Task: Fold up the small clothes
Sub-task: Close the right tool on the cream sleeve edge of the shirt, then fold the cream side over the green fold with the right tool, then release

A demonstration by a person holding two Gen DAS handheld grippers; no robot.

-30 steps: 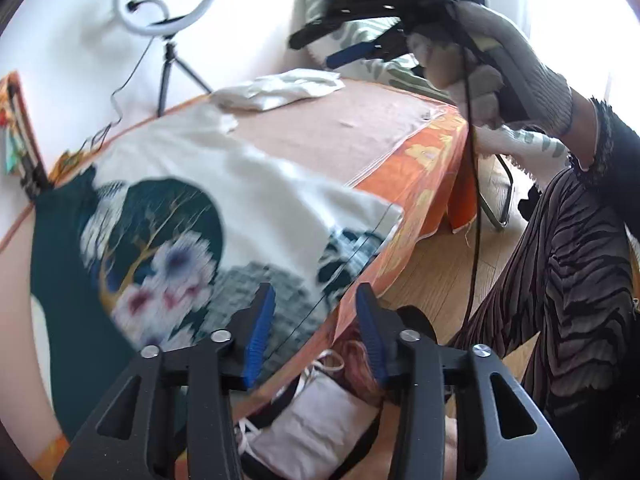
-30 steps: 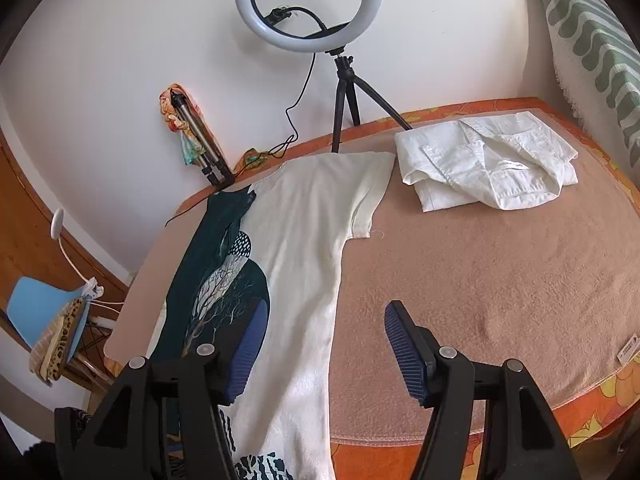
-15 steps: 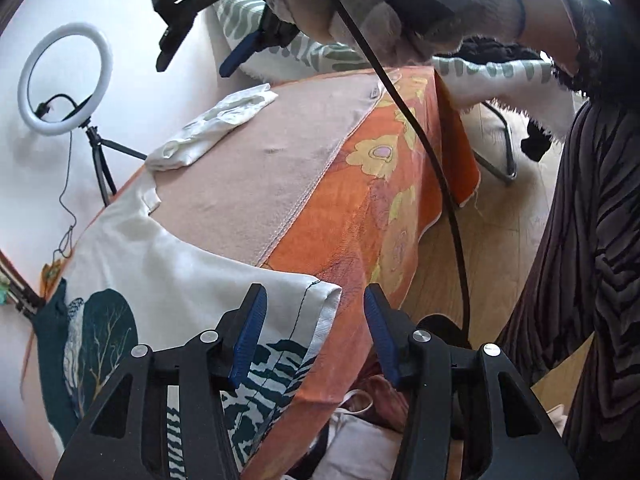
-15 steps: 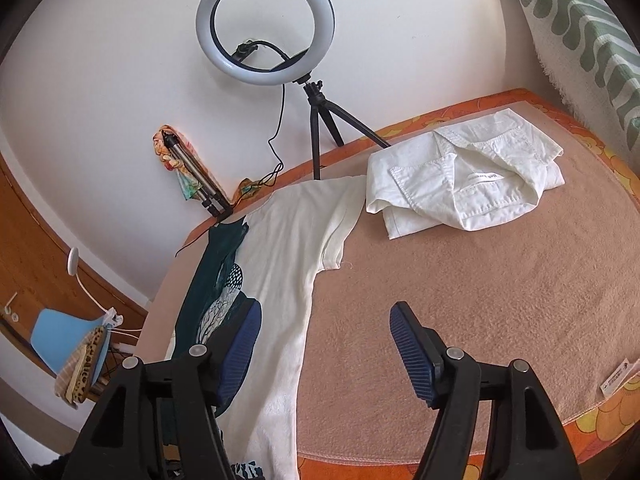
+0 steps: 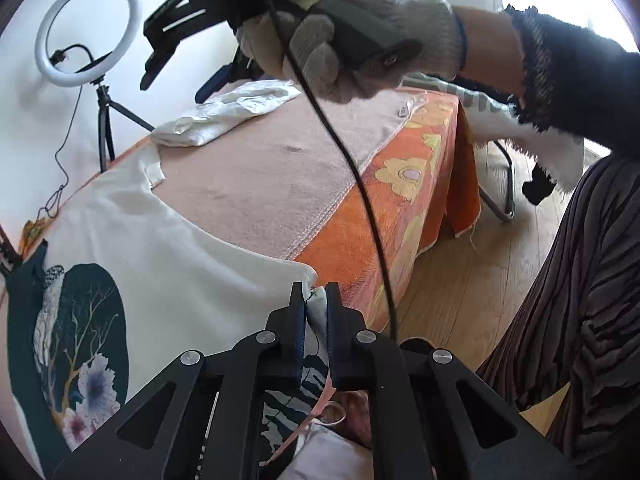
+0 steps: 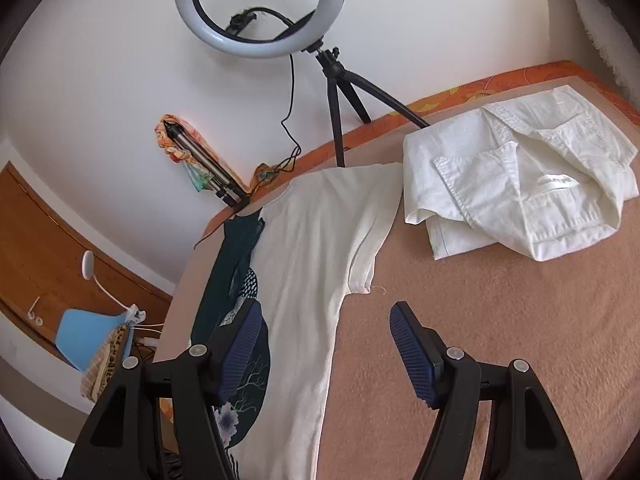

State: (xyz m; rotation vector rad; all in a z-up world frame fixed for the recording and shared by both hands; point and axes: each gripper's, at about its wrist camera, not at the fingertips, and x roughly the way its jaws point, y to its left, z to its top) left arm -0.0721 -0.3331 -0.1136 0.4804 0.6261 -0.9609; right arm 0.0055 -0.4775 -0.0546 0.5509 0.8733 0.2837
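Observation:
A white T-shirt [image 5: 160, 260] with a dark green bird-and-flower print lies flat on the blanket-covered table [image 5: 260, 184]. My left gripper [image 5: 314, 300] is at the shirt's near hem corner by the table edge, its jaws closing with the pads pinching that corner. In the right wrist view the T-shirt [image 6: 320, 240] stretches away from me, and my right gripper [image 6: 324, 312] hovers open over its side edge below the short sleeve, holding nothing. The left wrist view shows the right gripper [image 5: 172, 88] high up, carried by a gloved hand [image 5: 360, 32].
A folded white shirt [image 6: 520, 184] lies at the far right of the table [image 6: 520, 340]. A ring light [image 6: 260, 50] on a tripod stands at the back edge. An orange floral cloth [image 5: 400, 208] hangs over the near edge. Striped trousers [image 5: 580, 320] are at the right.
My left gripper slid right along the hem to its corner and shut on it. The right gripper moved forward over the shirt; the sleeve and folded shirt look nearer.

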